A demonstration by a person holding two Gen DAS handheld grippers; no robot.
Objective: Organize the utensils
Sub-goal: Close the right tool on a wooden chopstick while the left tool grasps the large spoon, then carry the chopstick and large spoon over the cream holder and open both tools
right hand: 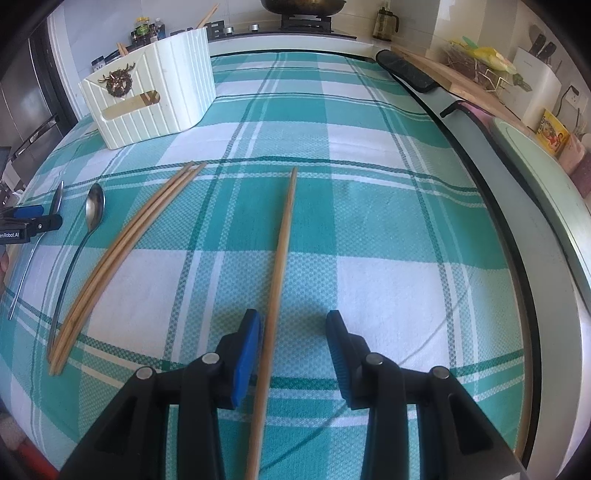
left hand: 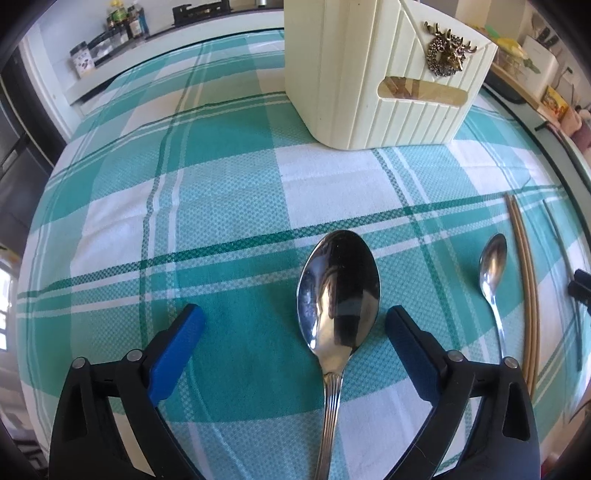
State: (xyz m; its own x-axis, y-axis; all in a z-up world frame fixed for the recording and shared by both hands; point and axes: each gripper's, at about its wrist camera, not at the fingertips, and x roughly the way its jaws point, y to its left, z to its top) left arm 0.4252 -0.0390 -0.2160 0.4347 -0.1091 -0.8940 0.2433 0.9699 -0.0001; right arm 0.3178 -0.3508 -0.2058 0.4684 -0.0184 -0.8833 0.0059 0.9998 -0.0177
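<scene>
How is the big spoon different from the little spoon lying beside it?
The big spoon has a broad bowl and a ridged handle; the small spoon has a narrow bowl and a thin, plain handle. The big spoon lies between the open left gripper's fingers; the small one lies outside them. Both are shiny metal, bowls up.

Daylight is falling across a teal-and-white checked tablecloth (right hand: 369, 206). A gas stove (right hand: 303, 22) is sitting on the far counter, bottles (right hand: 147, 31) standing far left, a wooden board (right hand: 461, 81) lying right.

You see a shiny metal spoon (left hand: 338, 295), smooth wooden chopsticks (right hand: 122, 254), a woven cloth (right hand: 369, 221), a ribbed plastic holder (left hand: 369, 74) and matt blue fingers (right hand: 247, 350).
</scene>
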